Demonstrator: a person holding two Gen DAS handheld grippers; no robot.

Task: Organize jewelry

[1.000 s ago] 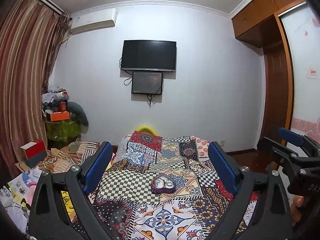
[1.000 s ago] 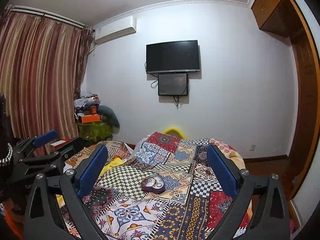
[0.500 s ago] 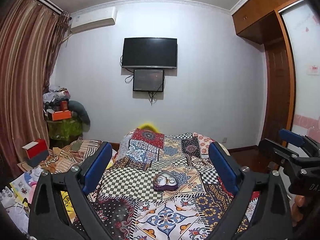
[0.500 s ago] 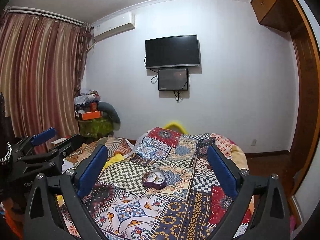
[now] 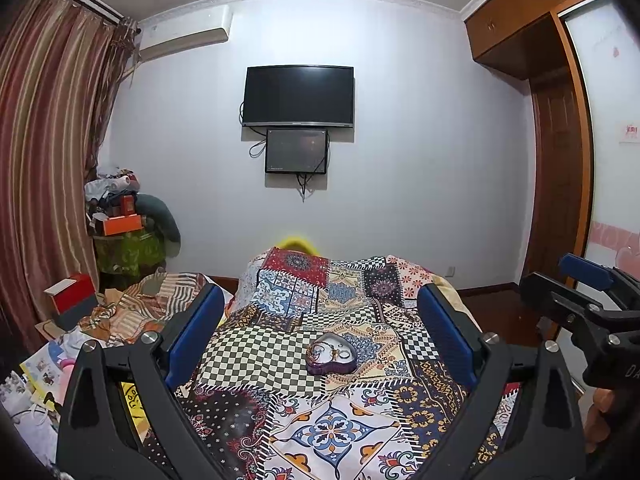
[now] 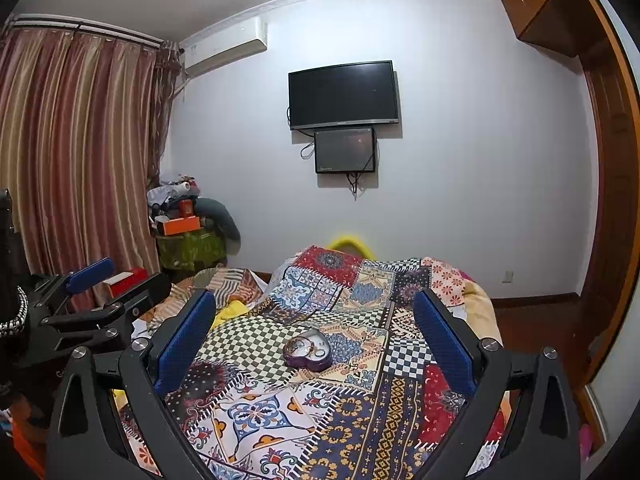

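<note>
Left wrist: heart-shaped jewelry box (image 5: 331,357) on quilt (image 5: 332,424); labels unreadable.

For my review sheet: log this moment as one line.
phase: approach | left gripper: open, empty | right gripper: open, empty | heart-shaped jewelry box: open, on patchwork bedspread, untouched, jewelry inside

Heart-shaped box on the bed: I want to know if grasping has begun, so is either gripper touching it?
No. The heart-shaped box lies alone on the patchwork bedspread, beyond the wide-open left gripper and right gripper.
</note>
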